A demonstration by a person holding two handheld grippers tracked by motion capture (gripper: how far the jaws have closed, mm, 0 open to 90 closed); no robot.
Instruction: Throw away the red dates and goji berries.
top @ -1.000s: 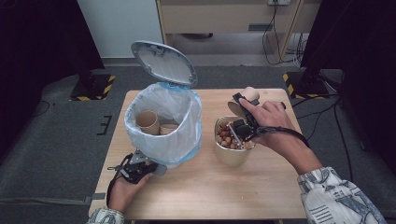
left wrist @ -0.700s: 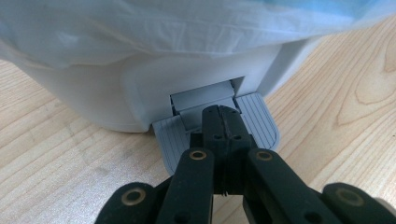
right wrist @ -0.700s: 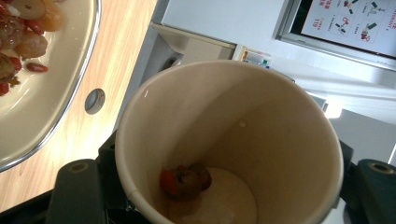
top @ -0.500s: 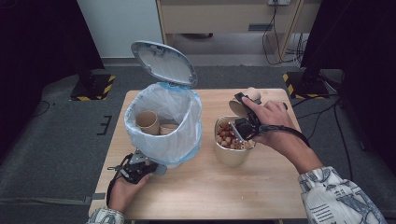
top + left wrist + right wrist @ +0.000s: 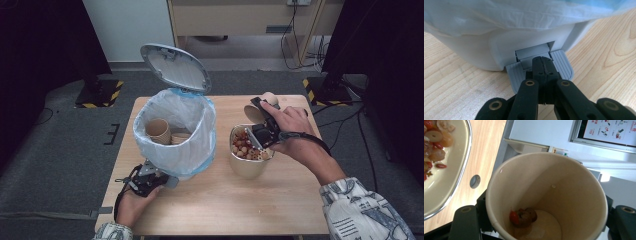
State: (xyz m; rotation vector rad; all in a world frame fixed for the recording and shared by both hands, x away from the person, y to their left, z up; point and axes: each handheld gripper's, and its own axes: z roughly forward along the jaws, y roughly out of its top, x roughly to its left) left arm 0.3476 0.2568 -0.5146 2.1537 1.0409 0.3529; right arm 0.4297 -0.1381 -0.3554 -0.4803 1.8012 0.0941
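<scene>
At the left front of the table, my left gripper rests with its jaws pressed together, empty, their tips on the grey ribbed pedal at the foot of the white bin. I can see the bin's lid standing open behind it, a white liner with a blue edge folded over the rim, and brown paper cups lying inside. Just right of the bin sits a cream bowl full of red and tan dried bits. Over its far right rim my right gripper is clamped around a paper cup, which is tipped toward the bowl. Looking along that gripper into the cup, I see a small clump of red and brown pieces stuck near the bottom, with the bowl's rim at the upper left.
</scene>
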